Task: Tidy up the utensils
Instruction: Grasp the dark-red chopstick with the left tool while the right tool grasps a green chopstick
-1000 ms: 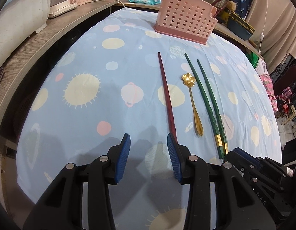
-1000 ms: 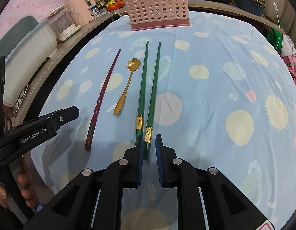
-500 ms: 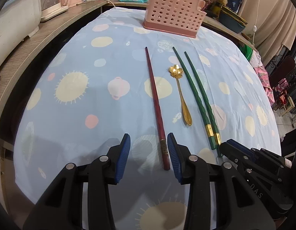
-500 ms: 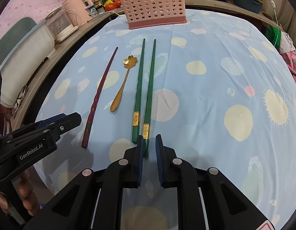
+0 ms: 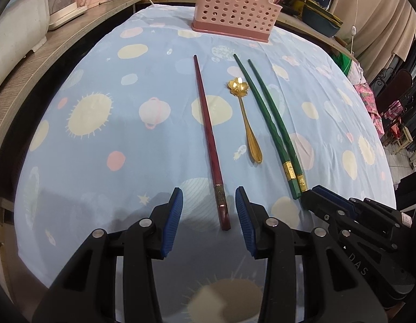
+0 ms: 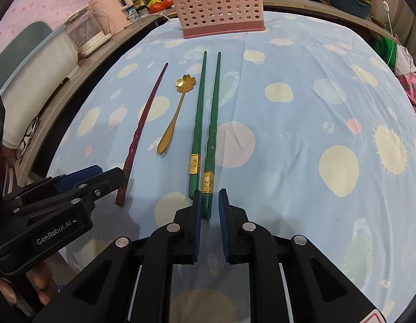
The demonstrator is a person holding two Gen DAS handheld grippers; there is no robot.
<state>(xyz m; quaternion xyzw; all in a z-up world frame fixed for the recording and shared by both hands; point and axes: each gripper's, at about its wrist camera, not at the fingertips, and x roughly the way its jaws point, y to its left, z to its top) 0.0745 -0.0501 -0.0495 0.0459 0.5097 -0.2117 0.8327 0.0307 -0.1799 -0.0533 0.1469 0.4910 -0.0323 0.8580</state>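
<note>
Near the surface's front edge, the left gripper (image 5: 208, 210) gapes around the red chopstick (image 5: 208, 132)'s butt, ready to pinch; next the gold spoon (image 5: 247, 123); the right gripper (image 6: 208, 210), narrowly parted, straddles one green chopstick (image 6: 212, 140), basket (image 6: 217, 2) waiting at the far edge.

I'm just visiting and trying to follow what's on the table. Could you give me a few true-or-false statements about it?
1. The dark red chopstick lies between the left gripper's open jaws. True.
2. The gold flower-shaped spoon stands inside the pink perforated plastic caddy. False: it lies on the blue patterned tablecloth.
3. The two green chopsticks lie side by side. True.
4. The right gripper is around the spoon. False: its jaws flank a green chopstick's end.
</note>
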